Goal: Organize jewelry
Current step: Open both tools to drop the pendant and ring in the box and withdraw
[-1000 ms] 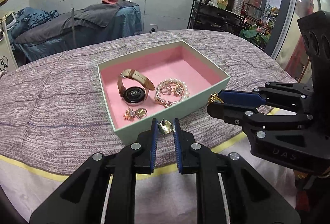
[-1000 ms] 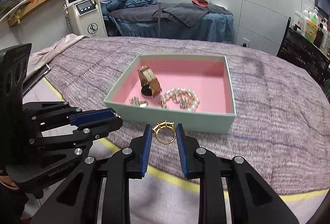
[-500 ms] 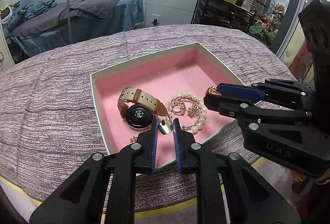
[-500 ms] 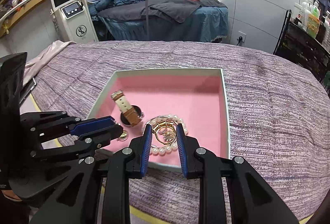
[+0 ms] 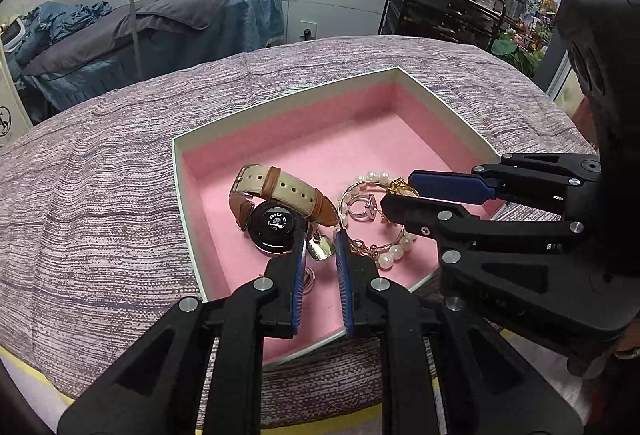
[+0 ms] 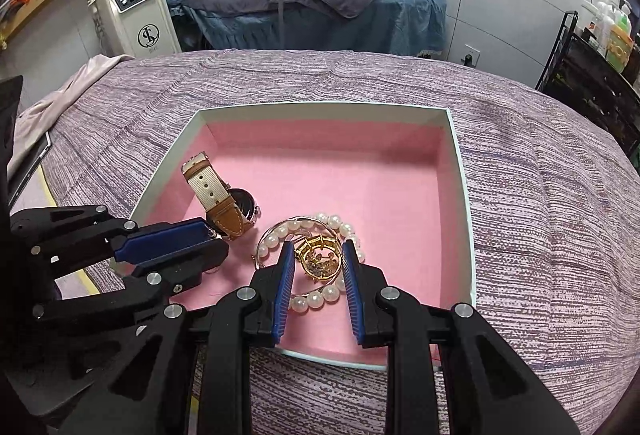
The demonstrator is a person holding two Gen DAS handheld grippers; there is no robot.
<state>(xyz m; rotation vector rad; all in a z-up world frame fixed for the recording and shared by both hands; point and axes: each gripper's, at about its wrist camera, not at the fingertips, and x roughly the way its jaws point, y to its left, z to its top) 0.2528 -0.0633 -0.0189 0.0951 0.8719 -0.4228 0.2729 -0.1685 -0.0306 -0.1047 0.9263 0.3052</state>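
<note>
The only legible marking is a round monogram logo on the white machine (image 6: 136,1) far off, beyond the desk and to the left of the right claw; its letters are too small to read surely.

The left claw (image 5: 320,243) stands narrow, its blue pads pinching a small gold pendant (image 5: 321,247) that hangs between the tips. Just under and ahead of those tips lies the watch (image 5: 276,207), dark face up, its tan and cream strap arching over it. The right claw (image 6: 318,255) is also narrow, clamped on a gold ring (image 6: 316,255) with a crown-like setting. Directly below and around its tips lies the pearl bracelet (image 6: 316,297), with thin rose-gold pieces tangled inside the loop. Seen from the left wrist, the right claw reaches in from the right, its tips above the bracelet and just right of the left claw's tips.

All of this sits in the box (image 6: 460,171), pale green outside and pink inside, which rests on the striped purple cloth (image 6: 540,195) covering the desk. The far half of the box beyond both claws is bare pink.

A second ago both claws hung short of the box's near wall with the same pieces held; now their tips are over the pink floor, lower and closer to the watch and the pearls. Their openings look unchanged.

Beyond the desk stands a bed (image 6: 320,11) with blue and grey covers.
</note>
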